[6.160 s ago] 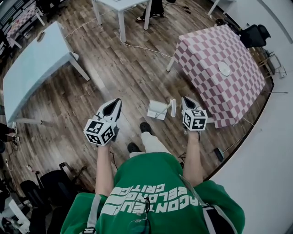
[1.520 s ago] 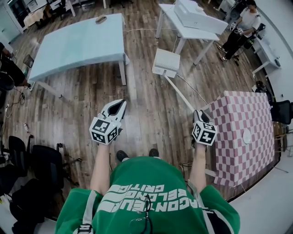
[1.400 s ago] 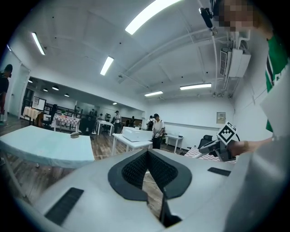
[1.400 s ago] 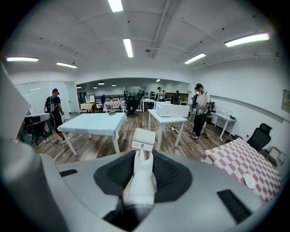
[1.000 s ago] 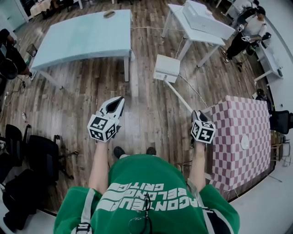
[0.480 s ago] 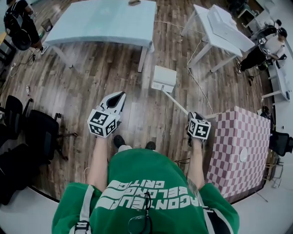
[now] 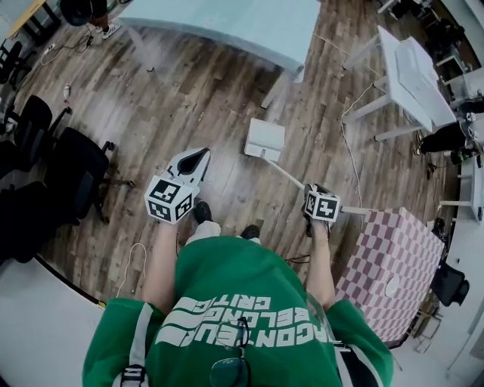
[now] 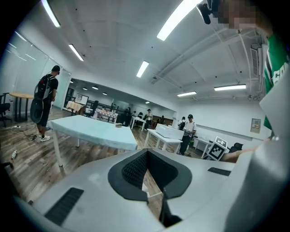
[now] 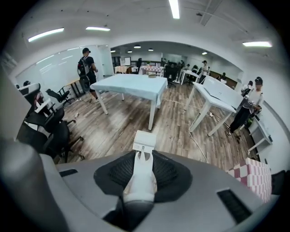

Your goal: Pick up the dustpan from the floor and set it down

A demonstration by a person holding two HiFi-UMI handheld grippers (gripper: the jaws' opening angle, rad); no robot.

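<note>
1. The wooden floor (image 7: 189,98) fills the head view. It is bordered by a light-blue table (image 7: 242,23) at the top, a white table (image 7: 412,72) at the right and a checked table (image 7: 389,264) at the lower right.
2. Black chairs (image 7: 76,162) are seen at the left, well apart from the work.
3. The white dustpan (image 7: 265,140) is found ahead of the person's feet, out over bare floor between the light-blue table and the body. It is carried at the far end of its long handle (image 7: 287,175). Whether its lower edge touches the boards cannot be told, though it is judged to be just off them.
4. The right gripper (image 9: 144,163) is clamped on the near end of the handle, which is pinched between its dark pads. The gripper is tilted steeply downward.
5. The left gripper (image 7: 195,160) is held roughly level beside the dustpan. Its tips are brought together and nothing is held between them.
6. The step in hand is judged to be the setting-down, the pick-up having been done.
7. For the next move, the pan must be lowered until it lies flat on the floor. Only then should the right jaws be parted, so that the handle is not dropped from a height.
</note>
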